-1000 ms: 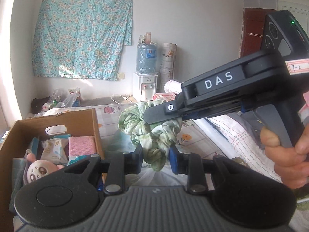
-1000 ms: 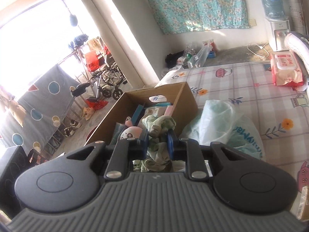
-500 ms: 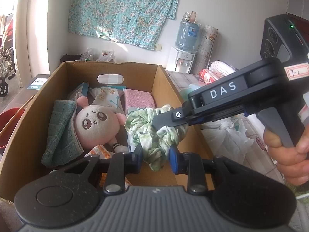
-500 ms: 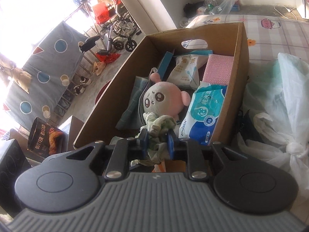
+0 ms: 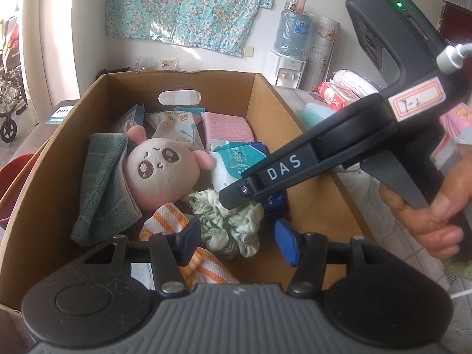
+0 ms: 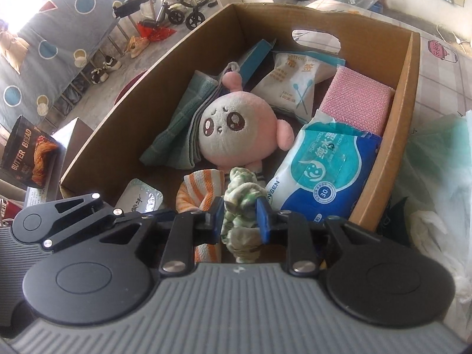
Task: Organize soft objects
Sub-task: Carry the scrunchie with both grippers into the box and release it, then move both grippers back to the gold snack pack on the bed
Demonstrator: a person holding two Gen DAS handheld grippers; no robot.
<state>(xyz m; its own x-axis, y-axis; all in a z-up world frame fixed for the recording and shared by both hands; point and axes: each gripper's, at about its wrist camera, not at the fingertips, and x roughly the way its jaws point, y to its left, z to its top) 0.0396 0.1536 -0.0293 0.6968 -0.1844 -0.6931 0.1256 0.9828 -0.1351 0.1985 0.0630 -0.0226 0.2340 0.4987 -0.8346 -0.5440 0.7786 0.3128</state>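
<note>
Crumpled green-and-white cloth, soft and ruffled, hangs low inside the cardboard box, pinched between the blue pads of the right gripper. Left gripper gapes wide, holding nothing, the cloth just ahead of it. Beneath: orange-striped towel, pink plush doll, glossy wipes pack marked "PURE WATER". Right gripper's arm reads "DAS".

Crumpled green-white cloth low in cardboard box, beside plush.
</note>
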